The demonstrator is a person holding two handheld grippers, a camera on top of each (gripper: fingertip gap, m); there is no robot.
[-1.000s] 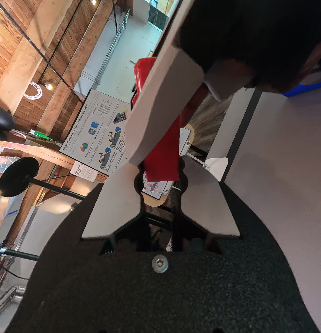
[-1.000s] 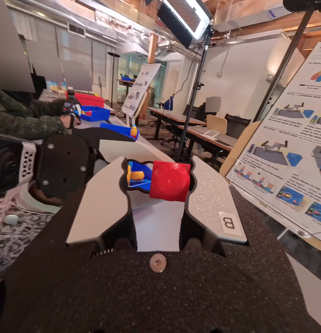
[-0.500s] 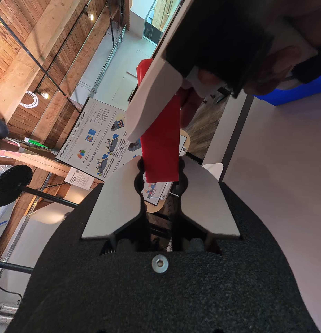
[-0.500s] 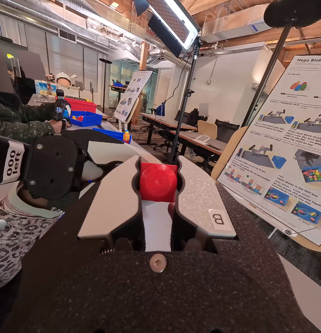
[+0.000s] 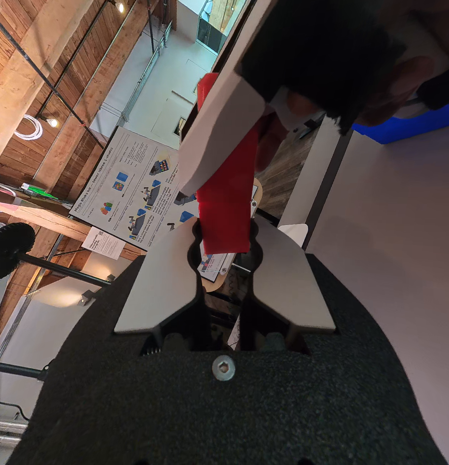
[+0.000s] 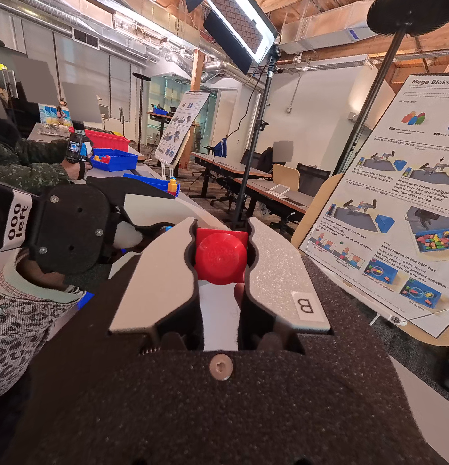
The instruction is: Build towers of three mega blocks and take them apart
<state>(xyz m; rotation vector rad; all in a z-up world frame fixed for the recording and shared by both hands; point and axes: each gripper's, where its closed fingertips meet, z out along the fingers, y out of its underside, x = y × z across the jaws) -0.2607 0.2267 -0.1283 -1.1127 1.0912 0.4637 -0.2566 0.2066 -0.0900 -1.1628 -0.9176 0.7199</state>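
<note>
The red block stack (image 5: 224, 216) hangs in mid-air, pinched at opposite ends: the left gripper (image 5: 224, 236) clamps its lower block, the right gripper (image 6: 221, 254) clamps the stud-topped block (image 6: 219, 261) — a grip that suits pulling the two apart (seemingly the take-apart step). Beyond the stack stands the instruction poster (image 5: 132, 191); the blue bin (image 5: 407, 125) lies to the stack's right.

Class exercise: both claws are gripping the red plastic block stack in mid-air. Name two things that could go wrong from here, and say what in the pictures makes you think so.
1. The red plastic block stack sits only at the very tips of the left claw, so a pull or twist might slip it free.
2. The right claw grips its end in mid-air above the grey table; a freed block would likely drop and bounce away.
</note>
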